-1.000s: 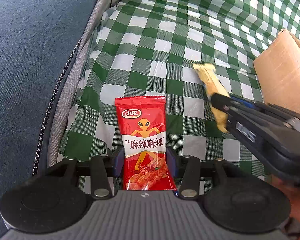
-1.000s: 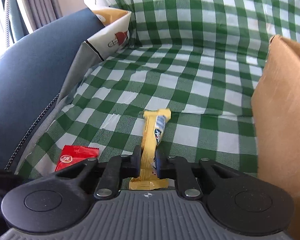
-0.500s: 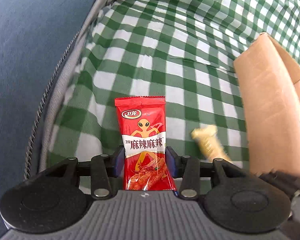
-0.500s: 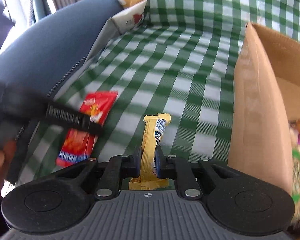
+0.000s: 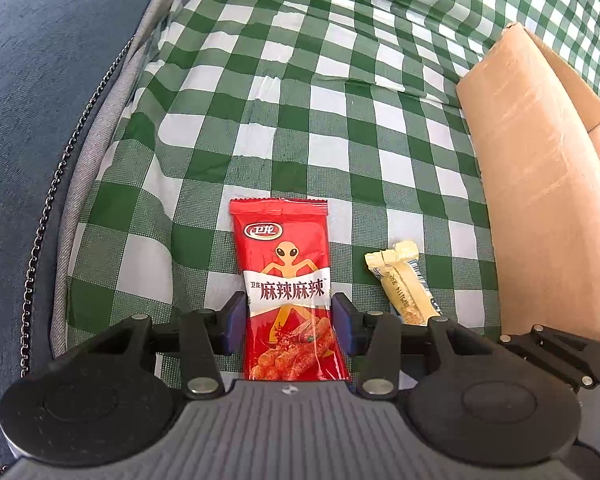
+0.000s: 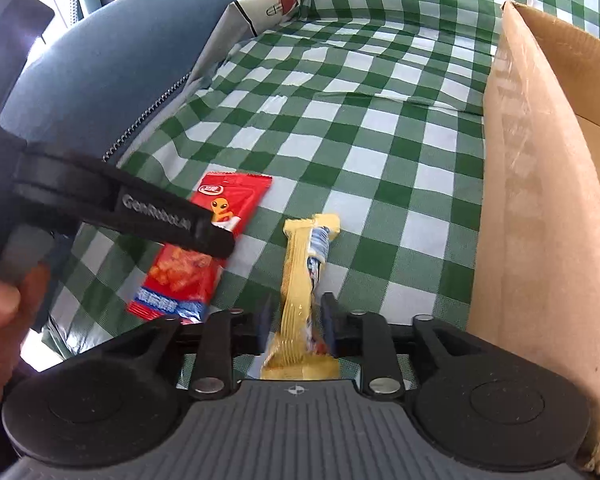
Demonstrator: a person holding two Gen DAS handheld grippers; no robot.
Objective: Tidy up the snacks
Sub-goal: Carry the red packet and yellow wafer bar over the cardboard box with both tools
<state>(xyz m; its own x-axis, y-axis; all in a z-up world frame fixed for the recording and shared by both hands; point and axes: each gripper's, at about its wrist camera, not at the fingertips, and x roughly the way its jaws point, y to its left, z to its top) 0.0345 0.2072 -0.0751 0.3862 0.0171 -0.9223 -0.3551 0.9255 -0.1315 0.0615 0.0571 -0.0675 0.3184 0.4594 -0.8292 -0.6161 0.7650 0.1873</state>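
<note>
My left gripper (image 5: 288, 318) is shut on a red spicy-strip snack packet (image 5: 286, 280), held above the green checked cloth; it also shows in the right wrist view (image 6: 204, 248), under the left gripper's black body (image 6: 116, 204). A yellow snack bar (image 6: 304, 276) sits between the fingers of my right gripper (image 6: 294, 322), whose pads stand a little apart from it on both sides. The bar also shows in the left wrist view (image 5: 404, 284). A brown cardboard box (image 5: 540, 184) stands just right of both grippers.
A blue cushion (image 5: 40, 100) with a zip borders the cloth on the left. A printed pillow (image 6: 276, 4) lies at the back. The box (image 6: 540, 184) holds other snacks at its right edge. The green checked cloth (image 5: 300, 100) stretches ahead.
Both grippers have moved right toward the cardboard box, carrying their snacks. The right gripper's fingers have spread apart from the yellow bar. The left gripper keeps its hold.
</note>
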